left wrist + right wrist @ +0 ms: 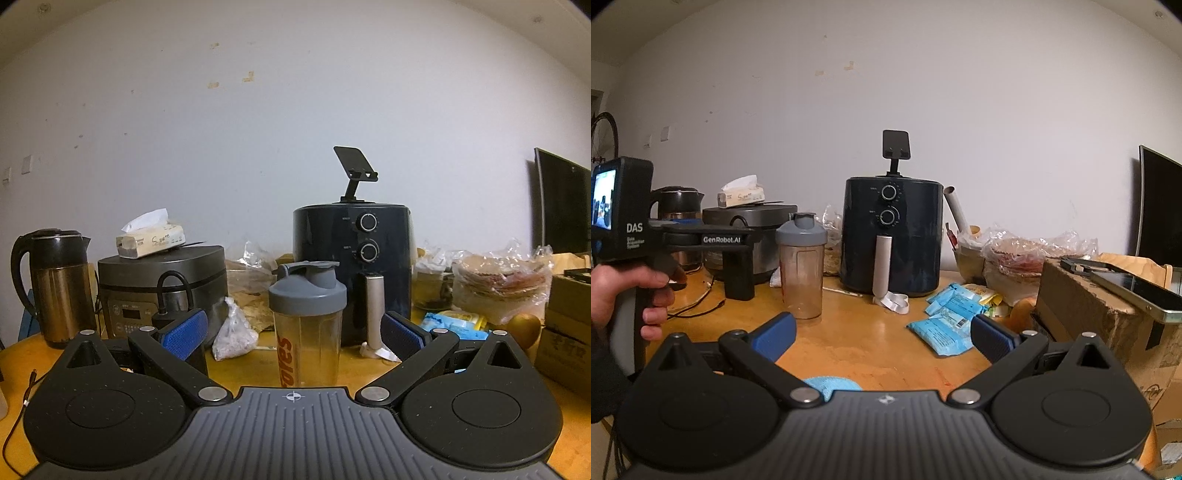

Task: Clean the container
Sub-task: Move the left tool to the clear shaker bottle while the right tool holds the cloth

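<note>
- Blue-padded fingers of the left gripper [291, 332] are standing spread wide, holding nothing, lined up either side of the shaker bottle [307, 325] without touching it.
- Blue pads on the right gripper [882, 334] are likewise sitting released, nothing between them; only bare table [871, 343] ahead.
- Light blue cloth [833, 384] is peeking out just under the right gripper's body, near edge of the table.
- Person's hand [635, 295] is gripping the handle of the left gripper at far left of the right wrist view; its fingers are pointing toward the shaker bottle.
- Shaker bottle is standing upright on the wooden table, grey flip lid on, clear body looking cloudy, orange lettering down its side; it is in front of and slightly left of the air fryer.
- Small clear bag of pale bits [234, 338] is lying just left of the bottle.
- Blue snack packets [947, 314] are lying on the table to the right, near a cardboard box [1082, 306] with a phone-like slab on top.
- Black air fryer [352, 266] is sitting behind the bottle, two dials, silver handle, a phone stand [354, 170] perched on top.
- Rice cooker [162, 284] is sitting at left with a tissue pack [151, 236] on its lid; electric kettle [55, 284] is further left.
- Plastic-wrapped food [498, 284] is piled at right by the wall.
- Dark monitor [561, 203] is standing at far right.
</note>
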